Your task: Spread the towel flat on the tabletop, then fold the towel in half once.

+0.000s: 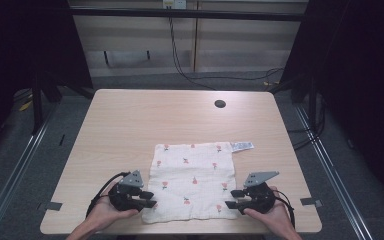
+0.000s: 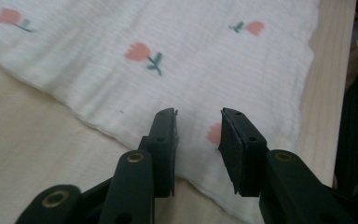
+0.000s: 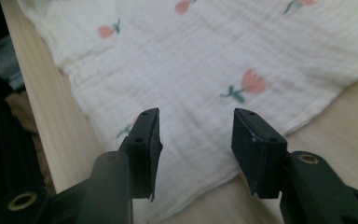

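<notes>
So there's a white cloth (image 1: 192,181) with little pink tulips lying flat on the wooden table (image 1: 130,120), on the near half and roughly centred left to right. It looks like it's been folded or smoothed into a neat rectangle, with a white care tag (image 1: 242,146) poking out at the far right corner.

The left gripper (image 1: 147,199) sits at the cloth's near left corner and the right gripper (image 1: 234,199) at the near right corner. Both have their jaws parted with nothing pinched between them. In the left gripper view (image 2: 198,135) the pads hover just over the cloth's edge with a clear gap, and it's the same deal in the right gripper view (image 3: 196,140), maybe a touch wider.

My read: the near edge has been laid down and let go, so whatever fold or spread this was looks basically done for this step. If more folding is planned, the cloth is still a fairly big rectangle, so there'd be another fold or two left. Can't say for sure.

Hard to tell: how many layers the cloth has, since the edges look slightly doubled at the near side but it's fuzzy. The near edge is a bit wavy. The person's forearms are cut off at the bottom, and the surroundings are too dark to read.
</notes>
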### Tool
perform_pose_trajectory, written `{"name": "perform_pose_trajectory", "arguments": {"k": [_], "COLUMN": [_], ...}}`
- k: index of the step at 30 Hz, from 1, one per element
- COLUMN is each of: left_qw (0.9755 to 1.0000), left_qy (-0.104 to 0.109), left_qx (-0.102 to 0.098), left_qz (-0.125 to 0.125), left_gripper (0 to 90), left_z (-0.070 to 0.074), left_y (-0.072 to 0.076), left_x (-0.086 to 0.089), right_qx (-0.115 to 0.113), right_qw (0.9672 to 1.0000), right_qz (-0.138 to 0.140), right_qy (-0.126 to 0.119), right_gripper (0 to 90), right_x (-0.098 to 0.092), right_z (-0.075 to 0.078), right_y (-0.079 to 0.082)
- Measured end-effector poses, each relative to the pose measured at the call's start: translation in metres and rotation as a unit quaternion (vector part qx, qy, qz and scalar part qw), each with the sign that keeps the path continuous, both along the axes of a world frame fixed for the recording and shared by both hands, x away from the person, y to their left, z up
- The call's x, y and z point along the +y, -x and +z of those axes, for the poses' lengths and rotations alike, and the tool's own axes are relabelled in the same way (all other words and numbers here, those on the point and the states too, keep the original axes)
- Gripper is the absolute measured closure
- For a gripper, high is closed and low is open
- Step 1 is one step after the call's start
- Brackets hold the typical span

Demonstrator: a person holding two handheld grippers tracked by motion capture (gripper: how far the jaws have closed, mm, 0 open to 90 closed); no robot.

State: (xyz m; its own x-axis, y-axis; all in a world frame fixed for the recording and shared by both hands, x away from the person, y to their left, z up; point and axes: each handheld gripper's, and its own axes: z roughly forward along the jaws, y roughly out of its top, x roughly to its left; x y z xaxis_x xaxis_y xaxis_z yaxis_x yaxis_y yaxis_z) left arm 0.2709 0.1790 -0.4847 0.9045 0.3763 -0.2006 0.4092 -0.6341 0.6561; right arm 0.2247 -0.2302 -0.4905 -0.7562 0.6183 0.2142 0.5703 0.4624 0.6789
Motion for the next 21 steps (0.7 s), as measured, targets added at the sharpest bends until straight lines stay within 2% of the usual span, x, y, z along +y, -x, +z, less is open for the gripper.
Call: {"name": "perform_pose_trajectory", "arguments": {"k": [3, 5, 7, 8, 9, 10, 13, 15, 16, 17, 19, 21], "left_qw": [0.9995, 0.9986, 0.9974, 0.9972, 0.9960, 0.9950, 0.9940, 0.9929, 0.9926, 0.9928, 0.9915, 0.9899], "left_qy": [0.016, 0.025, 0.035, 0.030, 0.026, 0.031, 0.024, 0.031, 0.035, 0.035, 0.037, 0.052], "left_qx": [0.002, 0.008, 0.014, 0.011, -0.002, -0.005, -0.020, -0.027, -0.024, -0.020, -0.023, -0.014], "left_qz": [0.028, 0.045, 0.061, 0.067, 0.085, 0.095, 0.105, 0.111, 0.113, 0.113, 0.122, 0.131], "left_gripper": [64.4, 65.2, 62.2, 61.3, 59.0, 56.8, 54.2, 50.9, 49.8, 49.8, 51.4, 55.8], "left_z": [0.004, 0.005, 0.005, 0.005, 0.005, 0.007, 0.012, 0.016, 0.017, 0.018, 0.020, 0.018], "left_y": [-0.011, -0.022, -0.030, -0.034, -0.038, -0.042, -0.048, -0.054, -0.058, -0.062, -0.071, -0.079], "left_x": [0.004, 0.005, 0.005, 0.005, 0.005, 0.006, 0.009, 0.010, 0.010, 0.009, 0.007, 0.003], "right_qx": [-0.014, -0.023, -0.026, -0.027, -0.029, -0.032, -0.037, -0.040, -0.045, -0.045, -0.052, -0.054], "right_qw": [0.9994, 0.9988, 0.9983, 0.9982, 0.9980, 0.9976, 0.9979, 0.9981, 0.9981, 0.9981, 0.9969, 0.9957], "right_qz": [-0.022, -0.032, -0.035, -0.037, -0.039, -0.043, -0.043, -0.040, -0.037, -0.037, -0.050, -0.066], "right_qy": [-0.024, -0.029, -0.039, -0.039, -0.039, -0.043, -0.030, -0.023, -0.018, -0.018, -0.031, -0.035], "right_gripper": [50.9, 50.9, 50.9, 50.8, 50.6, 50.3, 48.7, 48.7, 48.8, 48.8, 48.8, 49.0], "right_x": [-0.004, -0.007, -0.009, -0.010, -0.011, -0.012, -0.010, -0.008, -0.010, -0.010, -0.015, -0.020], "right_z": [0.007, 0.011, 0.014, 0.015, 0.016, 0.016, 0.017, 0.021, 0.027, 0.027, 0.033, 0.037], "right_y": [-0.005, -0.008, -0.015, -0.019, -0.024, -0.028, -0.037, -0.041, -0.048, -0.048, -0.057, -0.064]}}
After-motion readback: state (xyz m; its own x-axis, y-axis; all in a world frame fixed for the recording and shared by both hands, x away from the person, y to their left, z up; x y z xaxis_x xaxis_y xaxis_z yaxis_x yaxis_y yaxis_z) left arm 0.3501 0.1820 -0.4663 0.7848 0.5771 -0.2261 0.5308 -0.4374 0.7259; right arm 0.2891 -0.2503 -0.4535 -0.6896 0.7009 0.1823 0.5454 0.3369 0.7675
